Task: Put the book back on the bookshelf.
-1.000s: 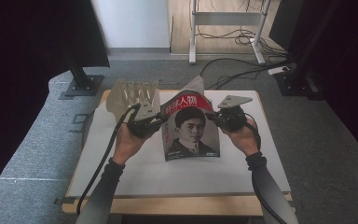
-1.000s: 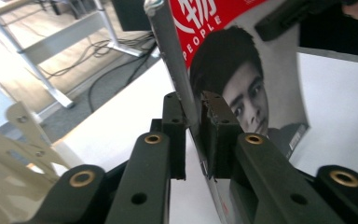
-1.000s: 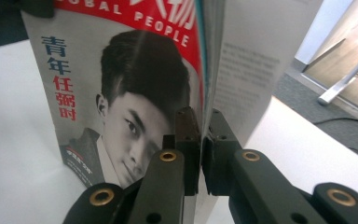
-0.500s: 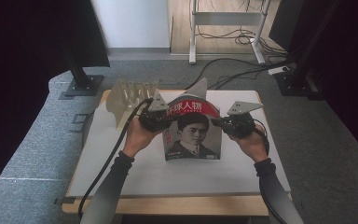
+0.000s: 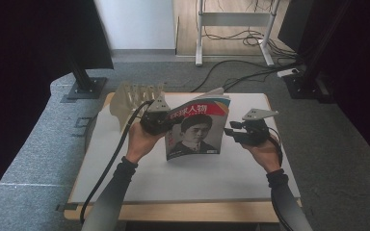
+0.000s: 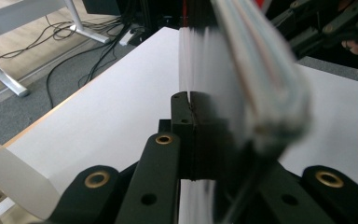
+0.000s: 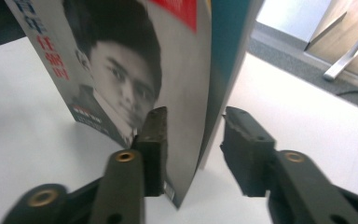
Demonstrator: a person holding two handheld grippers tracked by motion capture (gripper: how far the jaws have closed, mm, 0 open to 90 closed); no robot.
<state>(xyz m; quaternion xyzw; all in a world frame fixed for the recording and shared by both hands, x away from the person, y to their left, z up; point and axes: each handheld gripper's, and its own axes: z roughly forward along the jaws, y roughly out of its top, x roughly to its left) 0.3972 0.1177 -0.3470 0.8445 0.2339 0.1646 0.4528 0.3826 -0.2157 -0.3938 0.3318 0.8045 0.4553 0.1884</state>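
Magazine stands upright near middle of white-covered desk, cover with portrait facing person. Left gripper at magazine's left edge, fingers clamped tight on pages. Right gripper just off magazine's right edge; fingers parted, having just been opening, cover's edge between them, right finger clear of it. Pale ribbed rack behind left gripper.

White-topped table with pale wooden front edge; magazine upright on its lower edge mid-table, translucent ribbed item, possibly a rack, at far-left corner.
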